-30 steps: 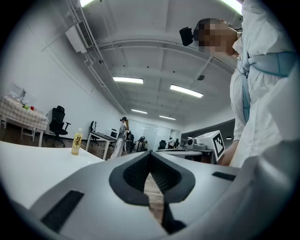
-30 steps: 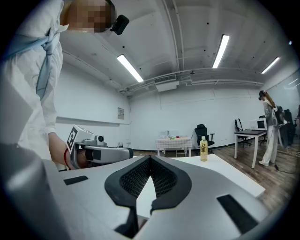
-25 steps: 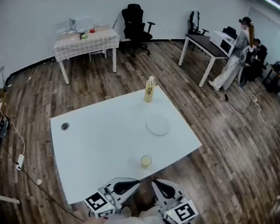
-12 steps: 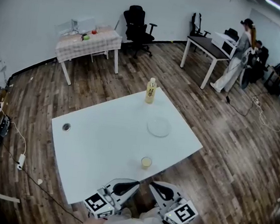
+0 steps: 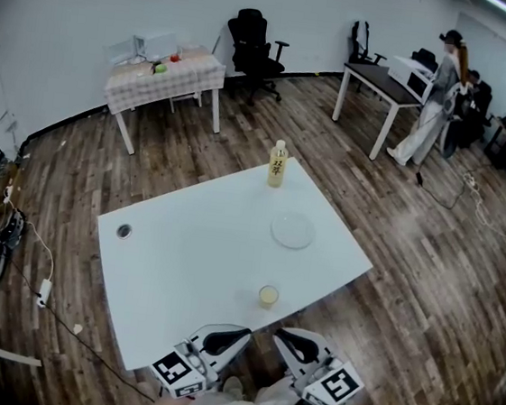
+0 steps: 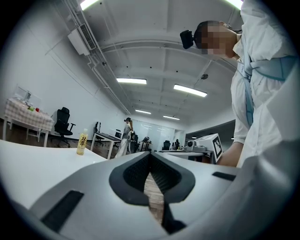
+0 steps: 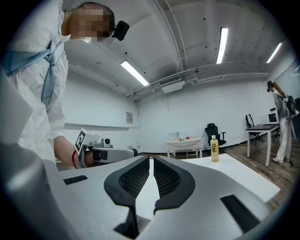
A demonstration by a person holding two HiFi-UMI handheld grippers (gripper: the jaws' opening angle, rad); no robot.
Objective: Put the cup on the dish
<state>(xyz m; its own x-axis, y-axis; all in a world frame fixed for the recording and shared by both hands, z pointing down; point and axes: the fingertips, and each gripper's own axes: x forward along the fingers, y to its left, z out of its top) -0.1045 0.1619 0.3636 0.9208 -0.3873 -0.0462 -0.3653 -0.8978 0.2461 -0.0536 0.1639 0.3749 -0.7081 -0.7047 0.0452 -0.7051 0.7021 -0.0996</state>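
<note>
**A:** How do the claws stand?

**B:** Both are clenched on nothing. In its own view the left gripper (image 6: 151, 155) has its ribbed pads pressed flat together. The right gripper (image 7: 151, 160) leaves only a hairline slit, with white tabletop showing through it.

**A:** And the cup?

**B:** Only the head view shows it. The cup (image 5: 268, 295) stands upright by the near edge of the table (image 5: 183, 262), just ahead of both claw tips and touched by neither. The dish (image 5: 292, 230) lies farther out, well apart from the cup and empty.

**A:** What do the gripper views add?

**B:** Each one catches the other claw's marker cube and the hand holding it, and the head-mounted camera (image 6: 187, 39) above. All three views show the yellow-labelled bottle (image 5: 278, 165) at the table's far edge.
</note>
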